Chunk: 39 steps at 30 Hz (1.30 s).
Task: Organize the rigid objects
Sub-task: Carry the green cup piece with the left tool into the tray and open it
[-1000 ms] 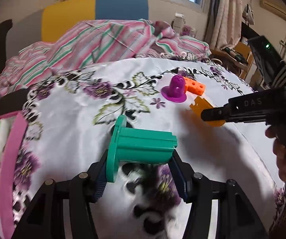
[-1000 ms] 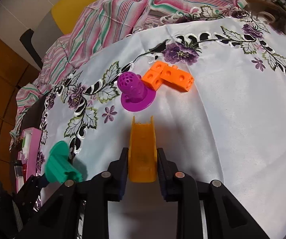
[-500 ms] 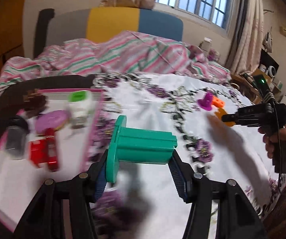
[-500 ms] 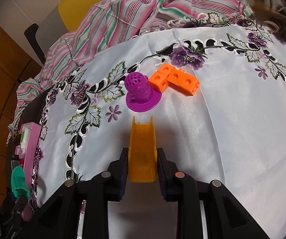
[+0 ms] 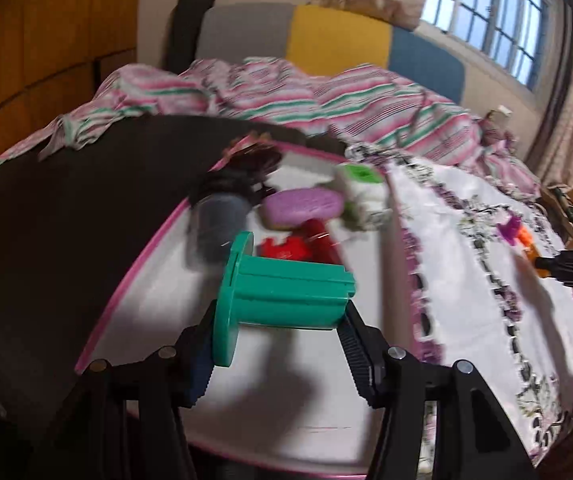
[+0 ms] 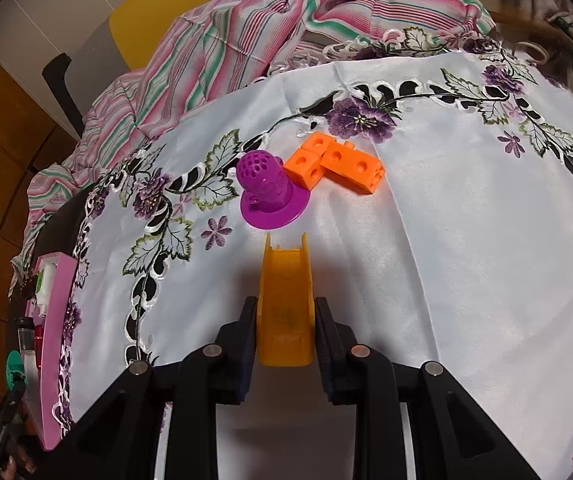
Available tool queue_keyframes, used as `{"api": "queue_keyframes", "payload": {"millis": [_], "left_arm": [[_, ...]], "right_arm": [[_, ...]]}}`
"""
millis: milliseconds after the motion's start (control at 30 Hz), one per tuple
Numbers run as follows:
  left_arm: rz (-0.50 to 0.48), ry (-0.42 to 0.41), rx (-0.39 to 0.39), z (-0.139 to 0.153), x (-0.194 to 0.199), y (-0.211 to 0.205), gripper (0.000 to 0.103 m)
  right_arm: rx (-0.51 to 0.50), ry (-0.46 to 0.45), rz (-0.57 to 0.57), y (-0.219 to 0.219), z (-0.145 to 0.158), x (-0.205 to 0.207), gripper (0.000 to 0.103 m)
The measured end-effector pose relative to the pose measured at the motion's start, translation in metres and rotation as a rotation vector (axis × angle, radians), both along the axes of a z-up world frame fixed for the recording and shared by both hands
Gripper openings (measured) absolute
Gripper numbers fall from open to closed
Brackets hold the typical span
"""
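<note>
Green flanged spool [image 5: 286,294] pinched crosswise in left gripper [image 5: 274,320], now hovering over pink-rimmed tray [image 5: 126,276] after swinging away from floral cloth [image 6: 446,260]; drop-off looking close. Orange channel piece [image 6: 285,300] pinched in right gripper [image 6: 285,316], holding steady above cloth. At twelve o'clock, purple strainer [image 6: 272,196] touching orange blocks [image 6: 340,162]. Tray contents at twelve o'clock blurring, hard to identify.

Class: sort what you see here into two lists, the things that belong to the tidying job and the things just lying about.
Part of the job:
green spool in left gripper
yellow piece in right gripper
purple perforated toy
orange cube blocks
pink-rimmed tray

Just lying about:
striped blanket
floral tablecloth
</note>
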<state>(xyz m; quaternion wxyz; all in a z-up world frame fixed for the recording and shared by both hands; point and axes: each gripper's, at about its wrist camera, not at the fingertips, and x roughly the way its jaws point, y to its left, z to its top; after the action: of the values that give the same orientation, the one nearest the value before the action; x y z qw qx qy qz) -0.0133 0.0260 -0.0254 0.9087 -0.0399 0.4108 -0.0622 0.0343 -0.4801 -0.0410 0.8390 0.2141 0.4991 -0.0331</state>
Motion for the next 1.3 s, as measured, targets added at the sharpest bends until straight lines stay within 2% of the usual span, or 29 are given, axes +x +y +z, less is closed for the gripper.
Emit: {"api": "queue_keyframes", "payload": {"millis": [233,367,500,667,867,1133,1300], "left_arm": [[0.051,0.052,0.027,-0.019,0.01,0.018,0.057],[0.072,0.045,0.069,-0.02,0.007,0.017,0.057],[0.101,0.018,0.048,-0.015,-0.002,0.022,0.057],[0.09,0.006,0.048,-0.012,-0.006,0.02,0.058],[0.091,0.024,0.057,-0.01,-0.006,0.016,0.057],[0.085,0.028,0.055,-0.008,-0.007,0.015,0.057],[0.08,0.03,0.055,-0.006,-0.011,0.016,0.057]], "right_arm": [[-0.004,0.001,-0.009,-0.002,0.0,0.0,0.027],[-0.006,0.005,-0.008,-0.002,-0.001,0.0,0.027],[-0.009,0.004,-0.005,0.0,0.0,-0.001,0.027],[-0.007,0.001,-0.017,-0.001,0.001,-0.002,0.027],[0.006,-0.011,-0.018,0.003,0.003,-0.003,0.027],[0.015,-0.043,0.015,0.031,0.009,-0.003,0.027],[0.08,-0.103,0.064,0.067,0.023,-0.009,0.027]]}}
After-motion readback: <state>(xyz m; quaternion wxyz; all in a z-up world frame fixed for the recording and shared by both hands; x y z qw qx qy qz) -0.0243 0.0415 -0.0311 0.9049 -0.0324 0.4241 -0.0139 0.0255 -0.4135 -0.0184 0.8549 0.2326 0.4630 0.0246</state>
